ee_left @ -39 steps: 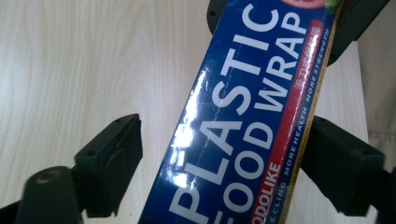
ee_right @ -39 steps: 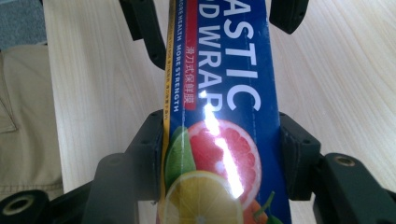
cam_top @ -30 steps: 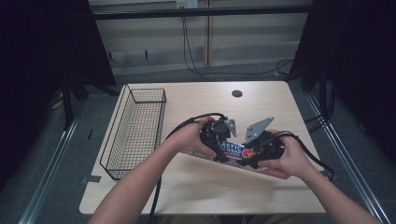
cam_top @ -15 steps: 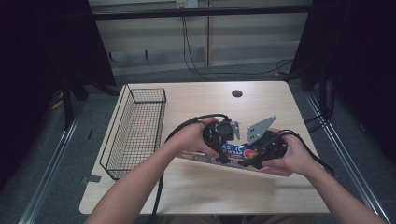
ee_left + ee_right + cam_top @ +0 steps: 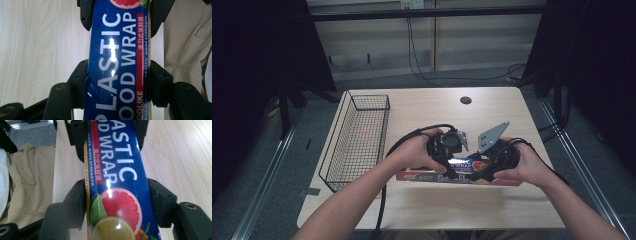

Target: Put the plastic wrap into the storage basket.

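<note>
Near the front of the bench point(image 5: 422, 105), both tools are clamped on one long blue box of plastic food wrap point(image 5: 459, 172). Left tool point(image 5: 447, 167) first: in the left gripper view its two black jaws press against the box's long sides, the white lettering "PLASTIC FOOD WRAP" running up between them, so it is gripping the box point(image 5: 117, 62) firmly. Farther up that same view, the other tool's jaws pinch the box too, close to a grapefruit picture at the far end.

Over to the right tool point(image 5: 484, 170): in the right gripper view its jaws squeeze the box point(image 5: 117, 182) right at the printed grapefruit, lime and lemon, holding it just as snugly. A grey three-cornered plate point(image 5: 493, 135) stands up on top of this tool in the high view.

From above, the box lies lengthwise across the bench, left to right, with a hand wrapped around each tool and cables trailing off. Well to the left stands a black wire basket point(image 5: 357, 137). A small dark round spot point(image 5: 465, 100) marks the bench top toward its far edge. Beige trousers point(image 5: 27, 182) show past the bench edge.
</note>
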A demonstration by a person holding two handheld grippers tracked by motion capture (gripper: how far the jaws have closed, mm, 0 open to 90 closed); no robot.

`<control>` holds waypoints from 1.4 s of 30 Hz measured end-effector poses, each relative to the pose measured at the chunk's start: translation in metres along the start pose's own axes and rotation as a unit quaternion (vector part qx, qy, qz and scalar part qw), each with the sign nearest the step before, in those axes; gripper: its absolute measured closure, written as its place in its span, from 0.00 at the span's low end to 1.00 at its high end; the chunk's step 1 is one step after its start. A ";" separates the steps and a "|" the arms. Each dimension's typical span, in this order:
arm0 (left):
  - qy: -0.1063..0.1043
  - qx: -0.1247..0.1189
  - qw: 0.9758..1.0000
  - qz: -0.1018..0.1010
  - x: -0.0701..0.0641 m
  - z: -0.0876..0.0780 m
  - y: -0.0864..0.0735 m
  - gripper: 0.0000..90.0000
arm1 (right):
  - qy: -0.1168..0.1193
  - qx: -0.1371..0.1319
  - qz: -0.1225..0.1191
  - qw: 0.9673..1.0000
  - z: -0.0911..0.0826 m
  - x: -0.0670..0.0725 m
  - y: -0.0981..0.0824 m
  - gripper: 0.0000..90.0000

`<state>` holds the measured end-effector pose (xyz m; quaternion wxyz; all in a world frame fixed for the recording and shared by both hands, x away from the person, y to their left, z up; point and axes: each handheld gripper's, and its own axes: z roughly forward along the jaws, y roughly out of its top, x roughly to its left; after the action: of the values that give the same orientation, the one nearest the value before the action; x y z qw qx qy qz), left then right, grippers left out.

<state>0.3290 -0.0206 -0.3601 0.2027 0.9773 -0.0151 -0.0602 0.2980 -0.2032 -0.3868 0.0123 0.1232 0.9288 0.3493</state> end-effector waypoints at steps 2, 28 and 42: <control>0.000 0.003 1.000 -0.009 0.000 -0.002 0.000 0.49 | 0.001 -0.007 0.003 1.000 0.000 0.000 0.000 0.41; 0.039 -0.003 0.992 -0.124 0.018 -0.032 -0.049 0.49 | -0.076 -0.100 0.092 0.988 -0.034 -0.022 -0.034 0.07; 0.054 -0.005 0.985 -0.164 0.022 -0.046 -0.065 0.49 | -0.112 -0.074 0.094 0.986 -0.027 -0.012 -0.055 0.07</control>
<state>0.3569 0.0557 -0.3464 0.1959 0.9671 0.1572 -0.0396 0.2943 -0.2633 -0.4025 0.0926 0.2470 0.8775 0.4006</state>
